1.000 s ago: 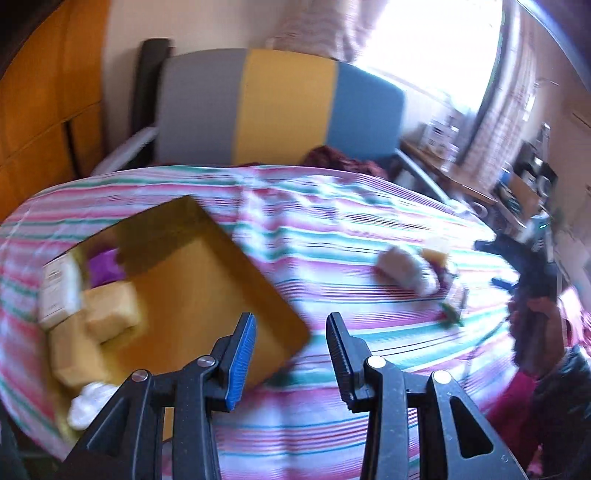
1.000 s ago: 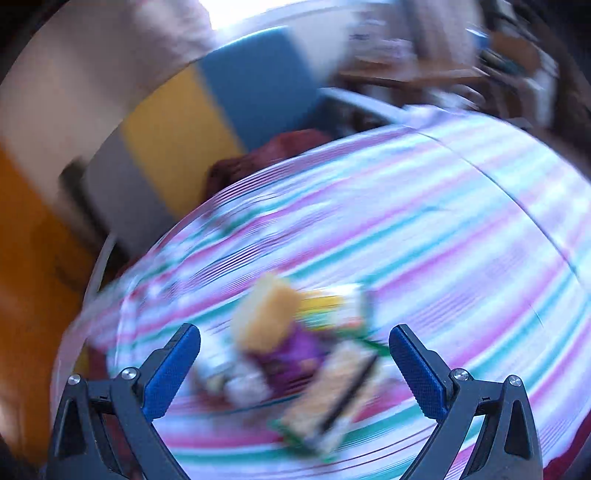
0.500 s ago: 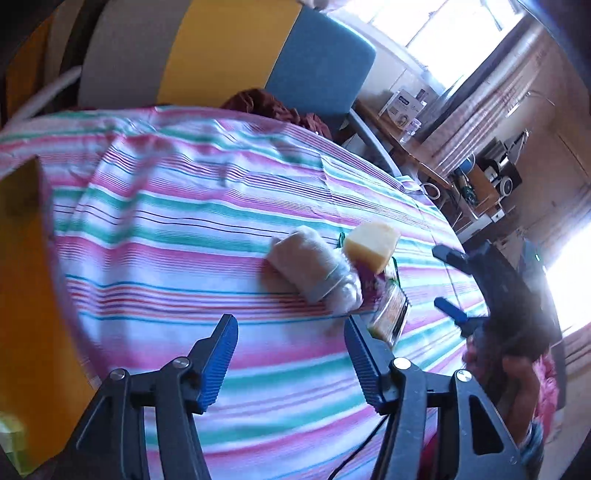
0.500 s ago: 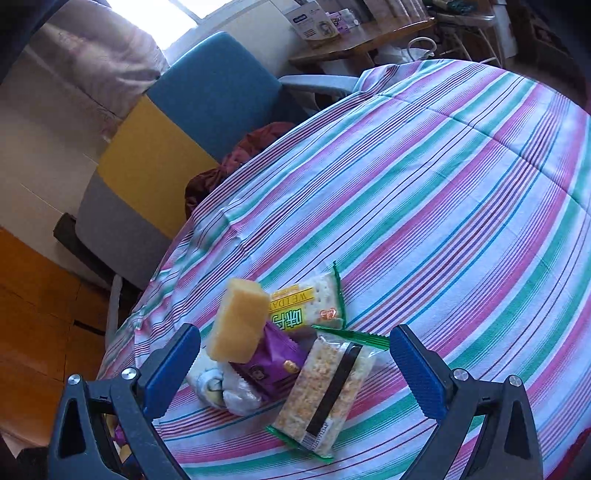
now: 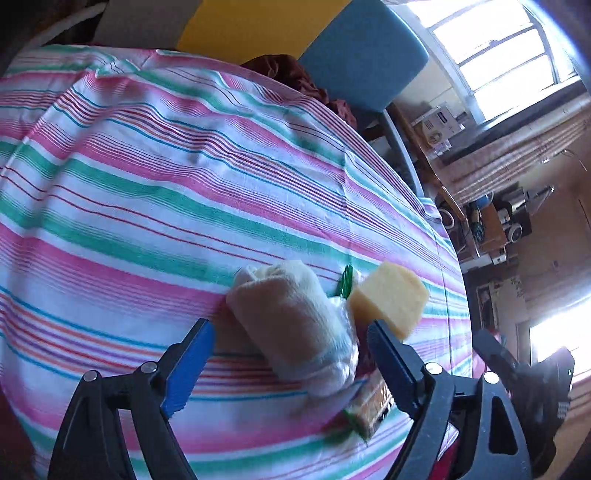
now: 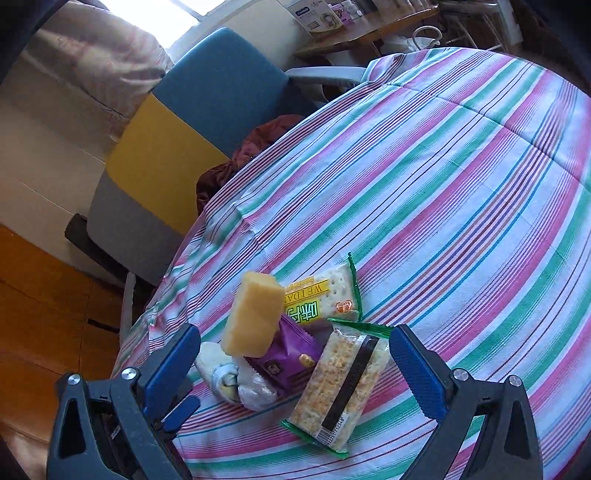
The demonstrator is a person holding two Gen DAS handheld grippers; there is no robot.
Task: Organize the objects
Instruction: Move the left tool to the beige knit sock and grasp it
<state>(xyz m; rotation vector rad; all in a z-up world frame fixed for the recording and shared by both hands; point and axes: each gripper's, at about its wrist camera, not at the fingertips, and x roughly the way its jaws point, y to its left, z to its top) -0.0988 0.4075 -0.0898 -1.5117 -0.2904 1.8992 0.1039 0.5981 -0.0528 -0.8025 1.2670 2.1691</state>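
A small pile lies on the striped tablecloth (image 5: 147, 177). In the left wrist view, a rolled cream cloth in clear wrap (image 5: 295, 321) lies between the fingers of my open left gripper (image 5: 291, 354), with a yellow sponge block (image 5: 388, 299) and a cracker pack (image 5: 369, 406) to its right. In the right wrist view, my open right gripper (image 6: 295, 369) straddles the pile: the yellow sponge block (image 6: 253, 314), a purple snack packet (image 6: 288, 358), a green-edged cracker pack (image 6: 340, 384), a yellow-labelled cracker pack (image 6: 321, 299) and the wrapped cloth (image 6: 229, 373). Neither gripper holds anything.
A chair with grey, yellow and blue panels (image 6: 177, 140) stands behind the table, with dark red cloth (image 6: 251, 144) on its seat. A cluttered wooden desk (image 6: 362, 33) and shelves stand beyond the table. The right gripper's body shows at the left wrist view's right edge (image 5: 535, 376).
My left gripper swung right, away from the yellow tray, and closed in on the pile; its jaws opened wider around the wrapped cloth. My right gripper steadied over the pile.
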